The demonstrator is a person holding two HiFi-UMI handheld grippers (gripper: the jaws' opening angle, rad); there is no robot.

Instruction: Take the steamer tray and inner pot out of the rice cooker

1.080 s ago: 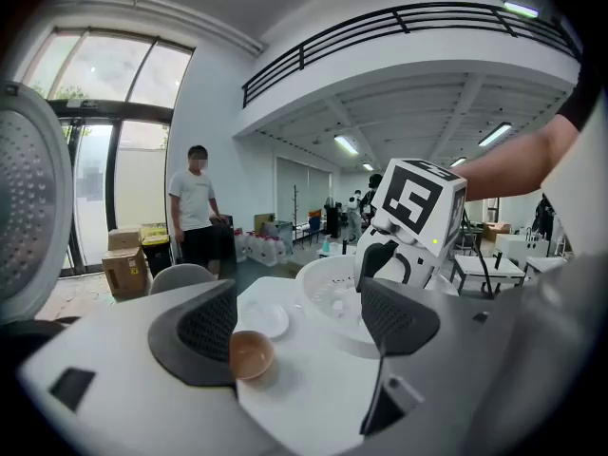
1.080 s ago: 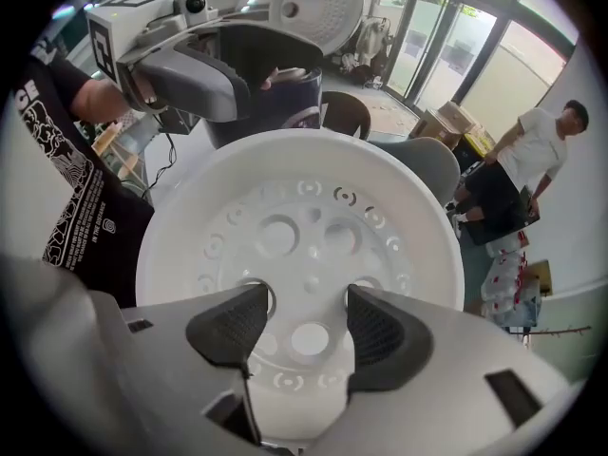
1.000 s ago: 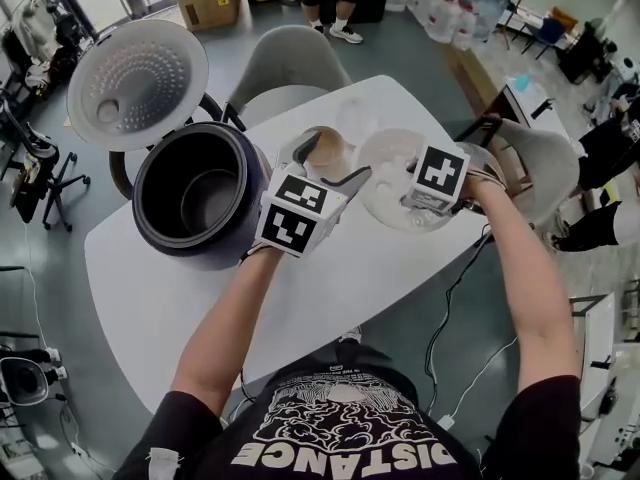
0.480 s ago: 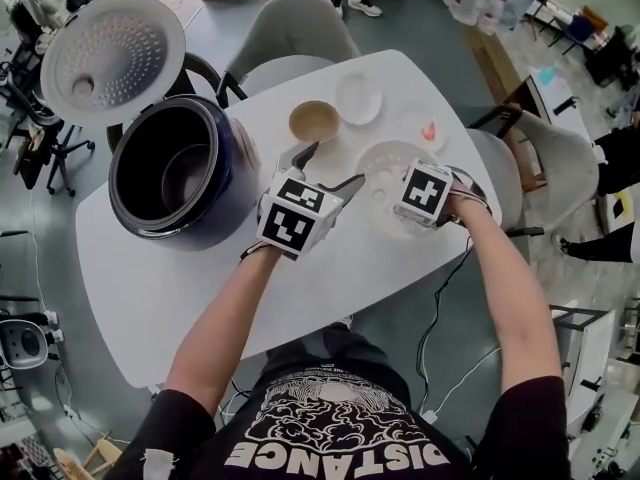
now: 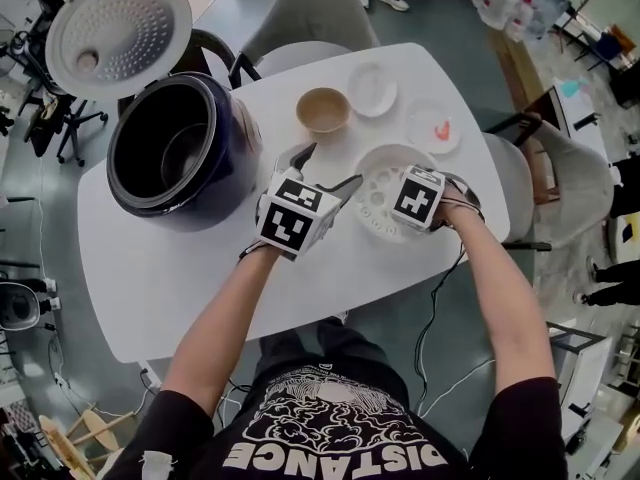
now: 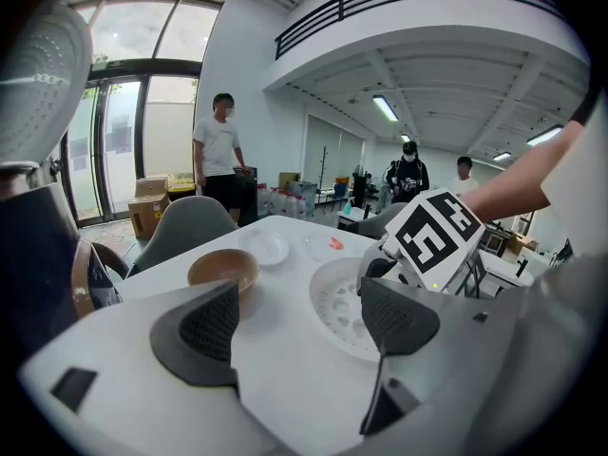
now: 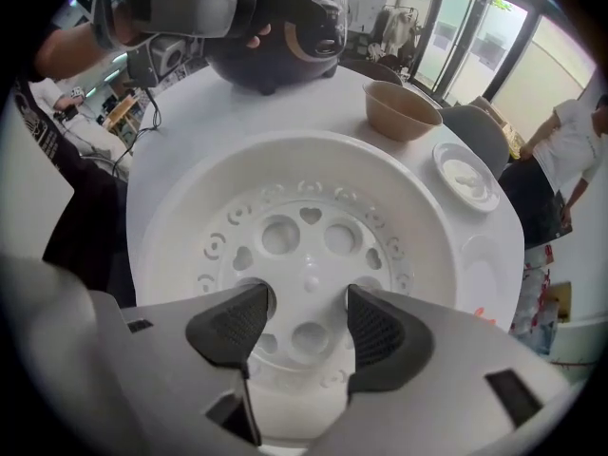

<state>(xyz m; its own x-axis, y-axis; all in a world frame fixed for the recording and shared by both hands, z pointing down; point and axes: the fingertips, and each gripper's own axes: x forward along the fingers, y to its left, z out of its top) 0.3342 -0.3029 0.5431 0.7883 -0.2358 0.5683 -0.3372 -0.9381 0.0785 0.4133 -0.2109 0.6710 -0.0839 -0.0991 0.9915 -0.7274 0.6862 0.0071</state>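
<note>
White table (image 5: 180, 268) fills the ctr of the head view. Rice cooker (image 5: 238, 128), dark, sits at the table's upper-left corner w/ its lid (image 5: 118, 30) swung up and back, perforated underside facing the camera. Inner pot (image 5: 180, 158) is inside the cooker body, not lifted.

Steamer tray (image 5: 372, 190) is out of the cooker: white, round, pierced w/ holes and heart cut-outs, flat on the table right of ctr, well apart from the cooker.

Left gripper (image 5: 325, 168) hovers over the table btwn cooker and tray. In its own view the left gripper (image 6: 302, 316) has jaws spread wide w/ nothing btwn them, only bare table, w/ the tray beyond.

Right gripper (image 5: 395, 200) is at the tray's right-hand edge. In its view the right gripper (image 7: 302, 326) has jaws part-way apart above the steamer tray (image 7: 304, 207), near its closer rim; no contact can be made out.

Tan bowl (image 5: 323, 109) stands just above the tray, upper ctr. Two small white plates lie further up: one (image 5: 372, 88) beside the bowl, one (image 5: 435, 126) to the right w/ a small red bit on it.
</note>
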